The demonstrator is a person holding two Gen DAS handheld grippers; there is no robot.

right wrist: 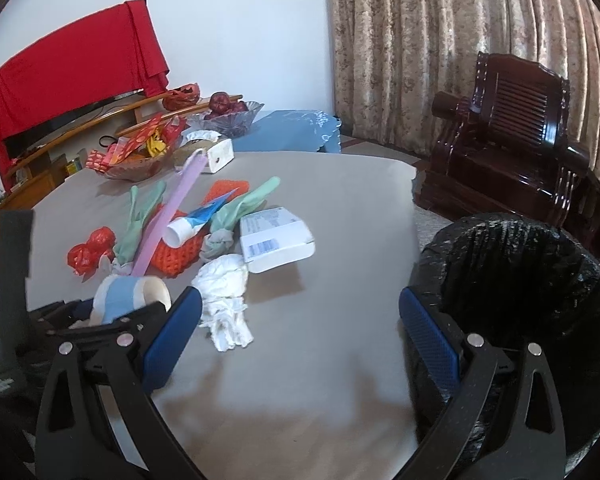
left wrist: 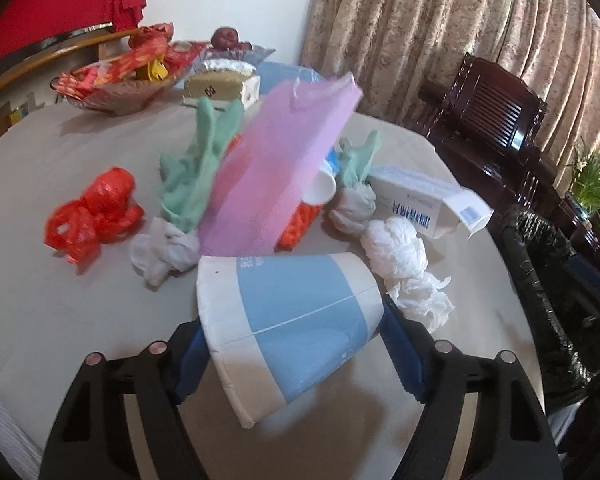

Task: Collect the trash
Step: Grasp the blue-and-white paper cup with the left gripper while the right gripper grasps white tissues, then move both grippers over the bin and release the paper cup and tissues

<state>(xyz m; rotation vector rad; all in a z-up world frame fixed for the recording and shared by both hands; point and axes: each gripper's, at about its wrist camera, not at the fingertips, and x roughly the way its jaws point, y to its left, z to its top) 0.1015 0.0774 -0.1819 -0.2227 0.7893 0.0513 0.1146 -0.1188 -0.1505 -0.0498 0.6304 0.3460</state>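
- Pinching a blue-and-white paper cup lying on its side, the left tool has a pad on each flank.
- Crumpled tissue, a white box, green gloves, a red bag and a pink bag lie on the tabletop.
- The right tool is spread, empty.
- The black-lined bin beside the tabletop looks empty; judging by that, most of the collecting remains.

The orange mesh item lies mostly hidden behind the pink bag in the left wrist view. Print on the white carton is too blurred to read. The black-lined bin is cut off at the right wrist view's lower right edge. Contents of the far fruit bowl are too small to identify.
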